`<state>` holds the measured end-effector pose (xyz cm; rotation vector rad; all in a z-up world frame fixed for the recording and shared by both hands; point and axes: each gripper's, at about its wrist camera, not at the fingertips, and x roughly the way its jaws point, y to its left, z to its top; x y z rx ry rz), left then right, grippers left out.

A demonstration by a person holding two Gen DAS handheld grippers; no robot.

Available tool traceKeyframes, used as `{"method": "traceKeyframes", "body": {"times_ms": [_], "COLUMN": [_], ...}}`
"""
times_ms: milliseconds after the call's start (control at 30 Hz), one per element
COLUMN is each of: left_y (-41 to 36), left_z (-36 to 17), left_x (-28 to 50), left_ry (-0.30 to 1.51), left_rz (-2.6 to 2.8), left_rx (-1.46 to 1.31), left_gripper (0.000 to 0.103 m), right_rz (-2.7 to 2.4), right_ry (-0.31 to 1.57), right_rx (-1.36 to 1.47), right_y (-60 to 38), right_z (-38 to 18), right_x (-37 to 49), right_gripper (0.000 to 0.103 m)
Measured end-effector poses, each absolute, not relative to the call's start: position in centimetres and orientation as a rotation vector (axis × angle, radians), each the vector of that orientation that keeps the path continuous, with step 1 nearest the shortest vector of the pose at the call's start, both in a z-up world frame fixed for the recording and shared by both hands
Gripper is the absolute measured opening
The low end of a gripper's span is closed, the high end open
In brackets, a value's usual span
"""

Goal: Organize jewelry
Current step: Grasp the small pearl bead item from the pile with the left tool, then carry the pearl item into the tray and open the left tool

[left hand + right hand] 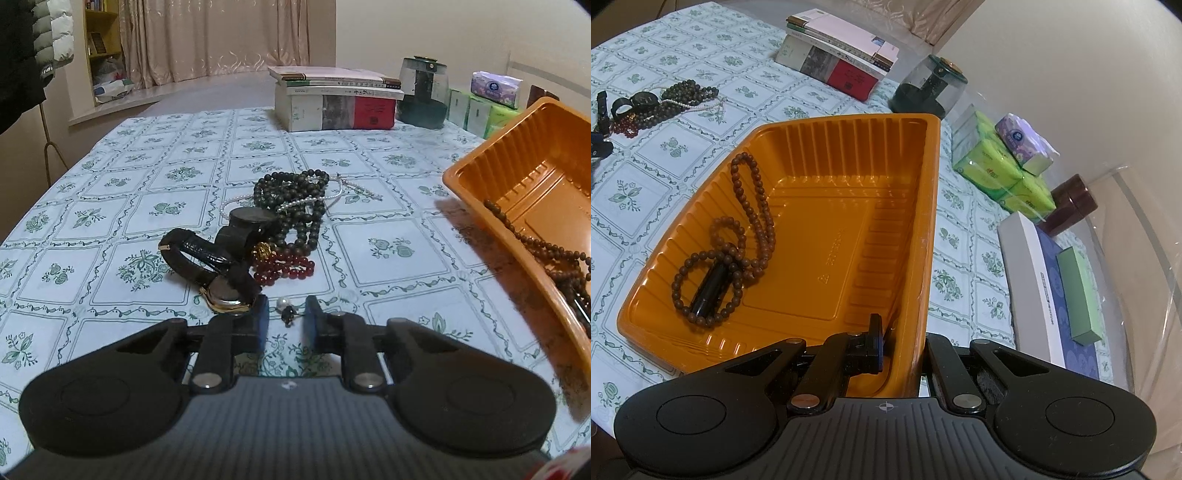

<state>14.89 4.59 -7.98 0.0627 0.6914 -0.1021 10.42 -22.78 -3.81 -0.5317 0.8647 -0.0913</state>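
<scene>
My left gripper (286, 314) is open and low over the table, its fingertips either side of a small pearl earring (283, 304) with a dark piece (288, 316). Just ahead lies a pile: a gold-rimmed watch (225, 295) on a black strap, a black watch (251, 218), a red bead bracelet (284, 266), a dark bead necklace (299, 206) and a pearl strand (314, 199). My right gripper (905, 343) is shut on the near wall of the orange tray (916, 221), tilting it. In the tray lie a brown bead necklace (746, 236) and a black tube (709, 291).
A stack of books (336, 98), a dark glass jar (423, 92) and tissue packs (487, 107) stand at the table's far edge. On the right lie a white and blue box (1041, 280), a green box (1078, 291) and a brown jar (1071, 206).
</scene>
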Motion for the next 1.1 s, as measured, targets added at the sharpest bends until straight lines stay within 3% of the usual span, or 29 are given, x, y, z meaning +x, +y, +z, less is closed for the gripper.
{"method": "traceKeyframes", "body": {"times_ms": [167,600,1100], "left_y": [4.8,2.8,-6.6], "left_z": [-7.8,-5.5,-2.9], "left_x": [14.9,13.0,10.6], "left_ry": [0.696,0.676,0.65], "left_rz": [-0.104,-0.181,-0.518], "left_rx": [0.061,0.029,0.002], "left_gripper": [0.005,0.005,0.005], "right_rz": [-0.091,-0.088,-0.087], "right_ry": [0.865,0.864,0.862], "right_rx": [-0.531,-0.532,-0.53], "right_y": [-22.8,-23.0,-23.1], "right_z": [-3.8,-3.6,-3.4], "right_x": [10.4,10.5,10.7], "right_gripper": [0.004,0.004,0.004]}}
